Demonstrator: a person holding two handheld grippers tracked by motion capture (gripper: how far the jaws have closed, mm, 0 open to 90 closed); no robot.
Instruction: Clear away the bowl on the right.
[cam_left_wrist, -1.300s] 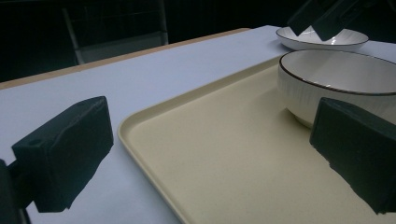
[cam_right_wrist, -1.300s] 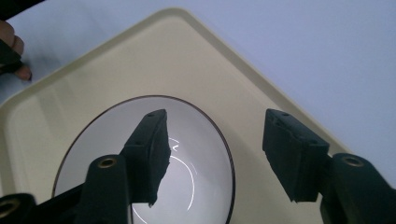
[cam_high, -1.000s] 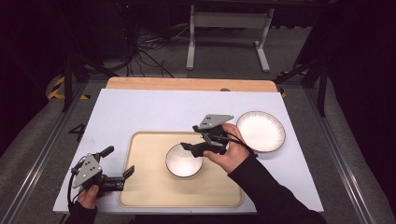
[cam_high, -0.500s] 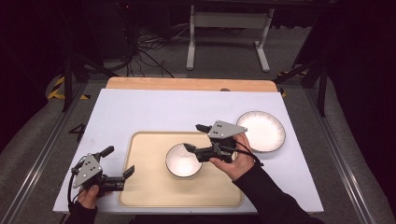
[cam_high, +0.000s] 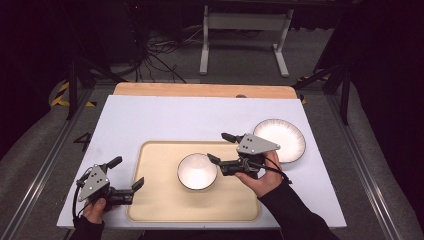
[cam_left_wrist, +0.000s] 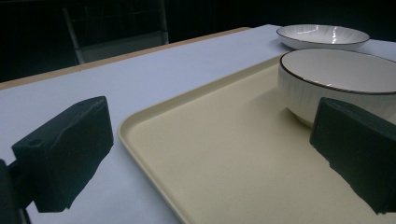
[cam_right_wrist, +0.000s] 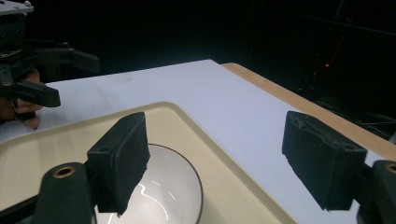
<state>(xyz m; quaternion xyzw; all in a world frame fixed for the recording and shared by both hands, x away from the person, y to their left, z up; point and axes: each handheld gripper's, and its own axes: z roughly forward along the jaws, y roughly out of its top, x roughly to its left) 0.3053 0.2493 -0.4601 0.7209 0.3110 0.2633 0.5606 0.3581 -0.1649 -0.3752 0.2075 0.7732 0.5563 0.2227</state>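
Observation:
A white bowl with a dark rim (cam_high: 197, 171) stands in the middle of a beige tray (cam_high: 165, 205). My right gripper (cam_high: 217, 147) hovers just right of the bowl, pointing left. Its jaws are open and have just been opening a little further, with nothing between them. In the right gripper view the bowl (cam_right_wrist: 159, 186) lies under the left jaw of this gripper (cam_right_wrist: 217, 135). My left gripper (cam_high: 127, 172) rests open at the tray's left edge. In the left gripper view its jaws (cam_left_wrist: 210, 126) straddle the tray rim (cam_left_wrist: 140, 121), with the bowl (cam_left_wrist: 336, 79) beyond.
A white ribbed plate (cam_high: 280, 140) sits on the white tabletop right of the tray, close behind my right hand. A wooden strip (cam_high: 205, 90) borders the table's far edge. Bare white surface lies beyond the tray.
My right gripper has drawn back to the right, away from the bowl's rim and towards the plate. The bowl stays on the tray. The left gripper has kept still.

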